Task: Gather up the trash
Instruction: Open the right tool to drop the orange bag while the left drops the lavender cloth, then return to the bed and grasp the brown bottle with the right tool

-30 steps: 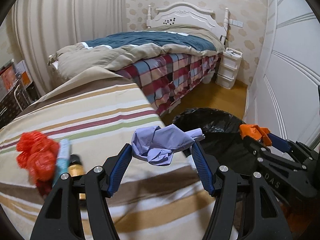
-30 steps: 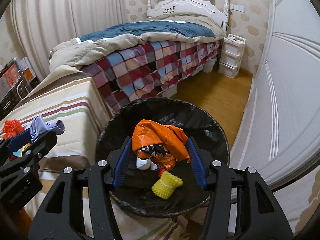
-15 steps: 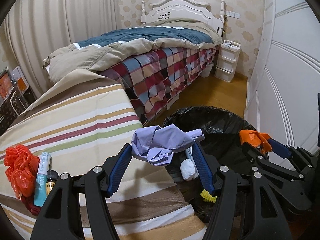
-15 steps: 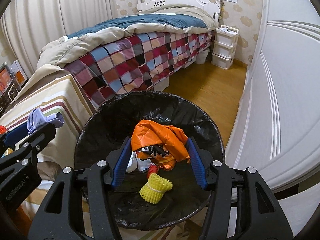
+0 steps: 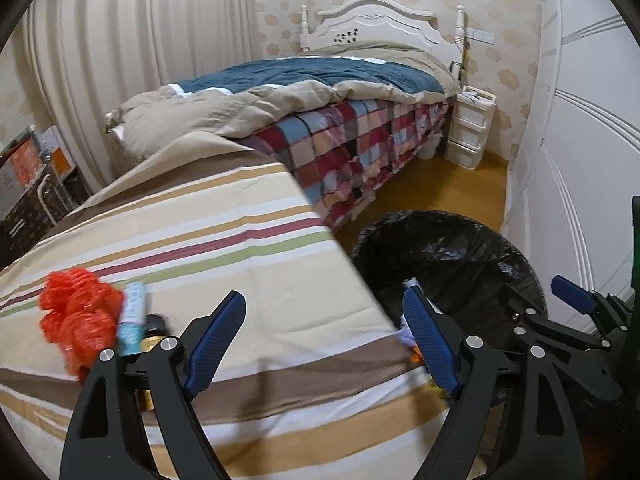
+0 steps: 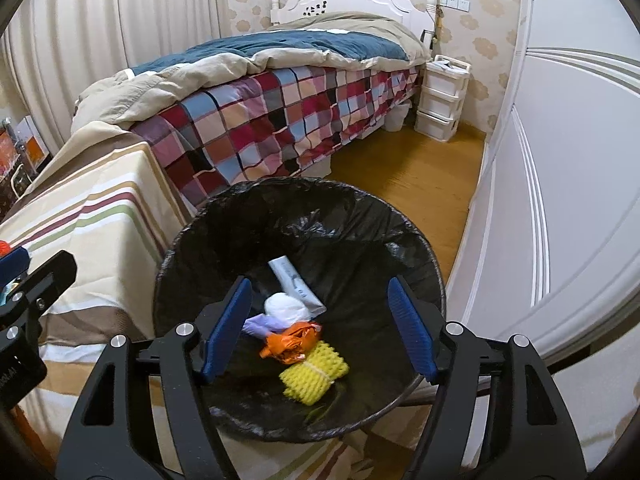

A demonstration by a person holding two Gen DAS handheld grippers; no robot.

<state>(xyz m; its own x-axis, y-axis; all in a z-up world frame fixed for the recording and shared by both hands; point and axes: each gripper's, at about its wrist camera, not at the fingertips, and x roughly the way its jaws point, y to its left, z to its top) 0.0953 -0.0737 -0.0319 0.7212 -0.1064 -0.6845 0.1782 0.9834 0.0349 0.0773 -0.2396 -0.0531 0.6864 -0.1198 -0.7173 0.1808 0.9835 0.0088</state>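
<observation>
Jaws of both the left gripper [image 5: 324, 336] and right gripper [image 6: 318, 326] are opening with nothing between them, the orange wrapper [image 6: 292, 340] and purple scrap [image 6: 262, 326] lying inside the black-lined bin [image 6: 304, 208].

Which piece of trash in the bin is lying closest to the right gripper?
The yellow foam net, at the near edge of the pile in the trash bin. The orange wrapper, purple wad, white ball and grey packet lie farther back.

Round bin lined with a black plastic bag [image 6: 304, 216], holding crumpled orange foil wrapper [image 6: 294, 342], yellow foam net [image 6: 314, 374], lilac glove [image 6: 262, 326] and white wad [image 6: 286, 306]. Red mesh netting [image 5: 78, 316] lies on the striped cloth.
</observation>
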